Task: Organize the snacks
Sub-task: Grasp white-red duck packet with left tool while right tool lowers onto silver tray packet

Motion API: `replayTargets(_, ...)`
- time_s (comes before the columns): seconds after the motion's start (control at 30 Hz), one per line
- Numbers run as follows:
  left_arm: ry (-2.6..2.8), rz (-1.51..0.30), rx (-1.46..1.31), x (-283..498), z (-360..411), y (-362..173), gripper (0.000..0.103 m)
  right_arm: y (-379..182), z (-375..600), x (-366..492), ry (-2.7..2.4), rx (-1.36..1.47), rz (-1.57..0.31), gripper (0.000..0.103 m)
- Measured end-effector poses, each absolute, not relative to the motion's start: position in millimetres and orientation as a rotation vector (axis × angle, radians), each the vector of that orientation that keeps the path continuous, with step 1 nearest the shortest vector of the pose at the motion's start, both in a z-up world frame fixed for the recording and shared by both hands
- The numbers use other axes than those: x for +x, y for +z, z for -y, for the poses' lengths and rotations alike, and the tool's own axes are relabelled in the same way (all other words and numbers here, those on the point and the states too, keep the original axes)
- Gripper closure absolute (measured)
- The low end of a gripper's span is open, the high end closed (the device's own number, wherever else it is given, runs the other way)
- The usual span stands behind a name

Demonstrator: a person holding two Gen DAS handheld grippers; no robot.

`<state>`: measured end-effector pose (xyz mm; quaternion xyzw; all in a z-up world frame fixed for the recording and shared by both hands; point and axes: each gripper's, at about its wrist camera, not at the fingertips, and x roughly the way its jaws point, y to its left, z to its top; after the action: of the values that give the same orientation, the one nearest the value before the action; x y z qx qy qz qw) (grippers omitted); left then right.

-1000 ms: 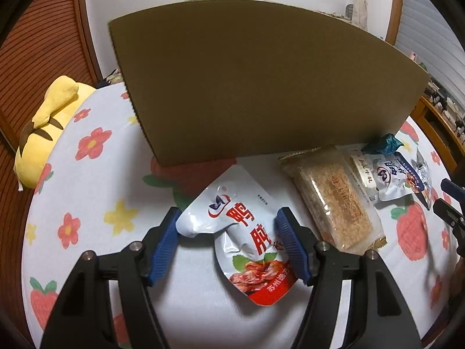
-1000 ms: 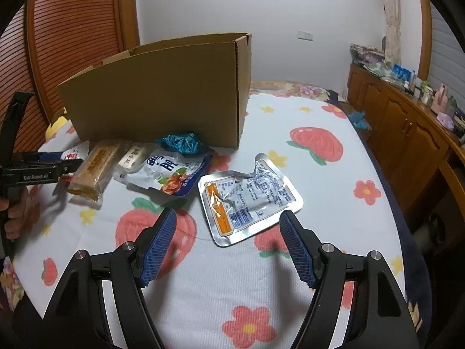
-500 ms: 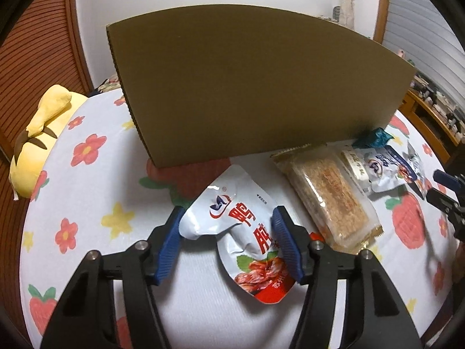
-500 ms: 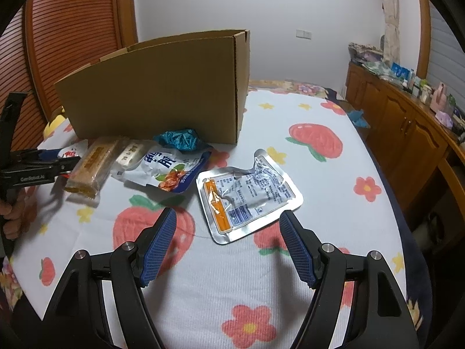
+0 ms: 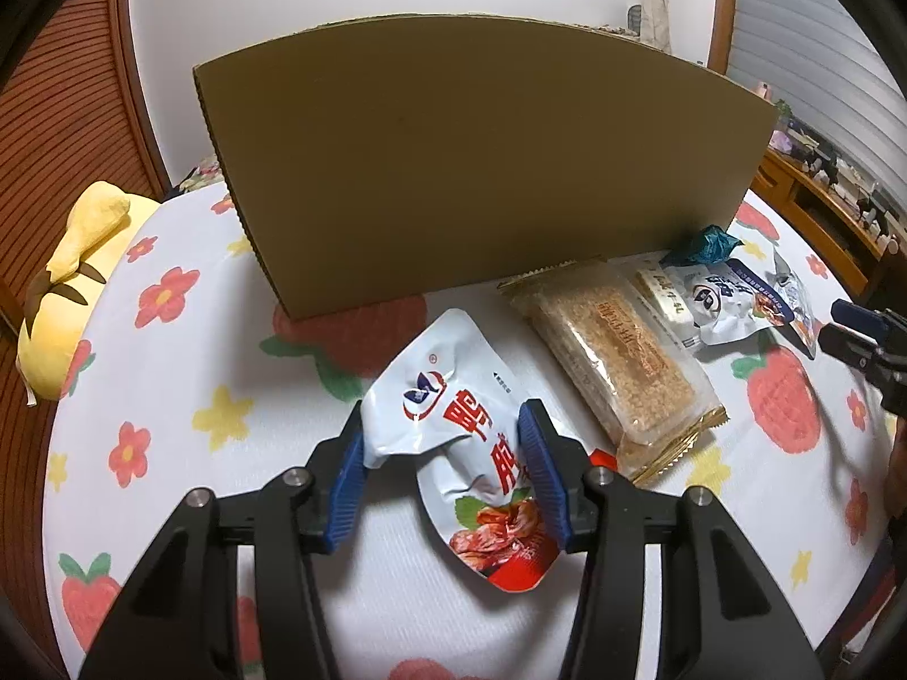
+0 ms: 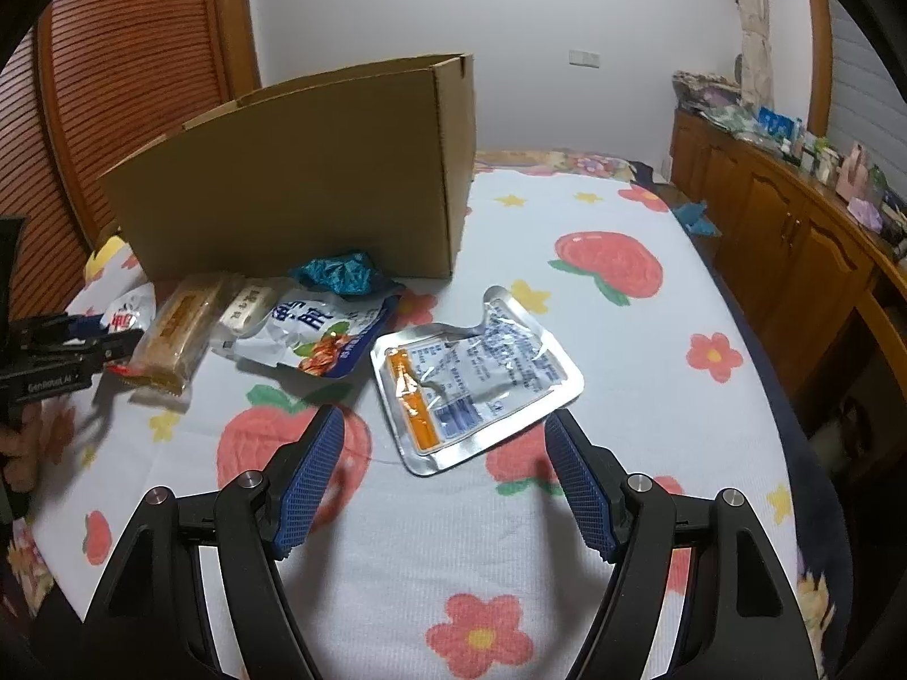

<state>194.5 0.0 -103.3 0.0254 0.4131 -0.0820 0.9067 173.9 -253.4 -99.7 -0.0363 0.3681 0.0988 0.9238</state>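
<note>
My left gripper (image 5: 442,442) is shut on a white and red snack pouch (image 5: 453,413), which crumples between the blue pads just above the flowered cloth. A brown cardboard box (image 5: 470,158) stands behind it. A clear-wrapped cereal bar (image 5: 618,357), a small white bar (image 5: 663,294), a white and blue pouch (image 5: 731,300) and a teal wrapper (image 5: 708,243) lie to the right. My right gripper (image 6: 448,453) is open and empty, just short of a silver foil pouch (image 6: 476,374) lying flat.
A yellow plush toy (image 5: 68,277) sits at the table's left edge. Wooden cabinets (image 6: 793,238) with clutter run along the right wall. The box (image 6: 317,181) shows open-topped in the right wrist view. The flowered cloth (image 6: 652,385) covers the table.
My left gripper's fingers closed in on the white and red pouch, which now buckles between them and looks slightly raised. The right gripper has barely moved.
</note>
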Motion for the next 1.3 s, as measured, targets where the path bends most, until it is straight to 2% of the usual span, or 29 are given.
replayTargets(0.63, -0.169, -0.856, 0.048, 195.1, -0.6, -104.0, 0.051, -101.0, 284.6, 205.6, 0.192, 0.074, -0.849, 0.027)
replayTargets(1.3, -0.171, -0.854, 0.048, 195.2, -0.9, -103.9, 0.051, -107.2, 259.1, 230.4, 0.137, -0.121, -0.874, 0.026)
